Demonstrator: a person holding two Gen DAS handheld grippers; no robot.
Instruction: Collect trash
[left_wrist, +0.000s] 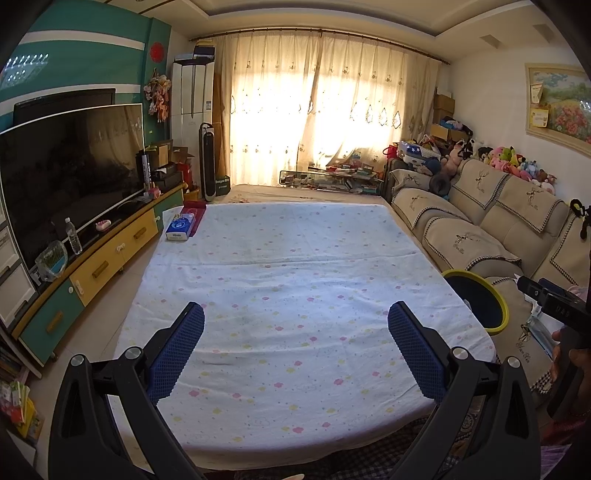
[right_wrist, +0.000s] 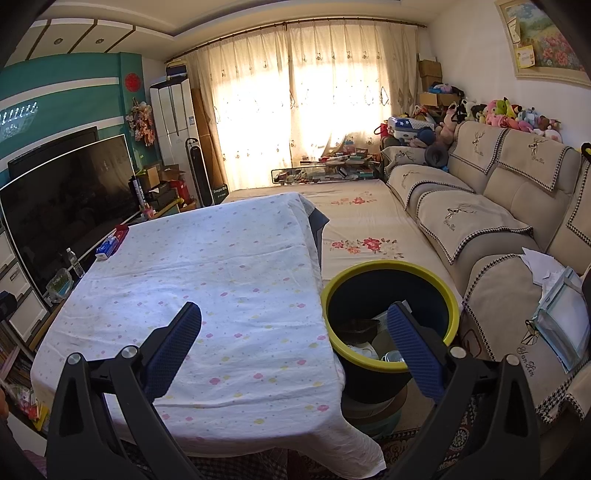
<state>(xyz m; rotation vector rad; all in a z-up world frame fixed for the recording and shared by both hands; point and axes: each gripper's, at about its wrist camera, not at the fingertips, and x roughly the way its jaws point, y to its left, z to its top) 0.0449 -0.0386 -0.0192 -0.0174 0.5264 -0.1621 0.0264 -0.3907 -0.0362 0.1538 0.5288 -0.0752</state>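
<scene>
A dark bin with a yellow-green rim (right_wrist: 391, 317) stands at the right edge of the cloth-covered table (right_wrist: 207, 280), with several pieces of trash lying in its bottom (right_wrist: 364, 345). In the left wrist view the bin (left_wrist: 478, 299) shows at the table's right side. My left gripper (left_wrist: 295, 347) hangs open over the near part of the flowered tablecloth (left_wrist: 291, 295), nothing between its fingers. My right gripper (right_wrist: 293, 347) is open too, its right finger (right_wrist: 413, 350) over the bin's mouth and its left finger above the cloth. The right tool's body (left_wrist: 554, 306) appears at the far right of the left wrist view.
A blue tissue box (left_wrist: 180, 226) and a red box (left_wrist: 194, 208) lie at the table's far left corner. A sofa (right_wrist: 498, 221) runs along the right, with papers and a clear bag (right_wrist: 561, 314) on its near seat. A TV cabinet (left_wrist: 92, 258) with a bottle (left_wrist: 73, 236) lines the left.
</scene>
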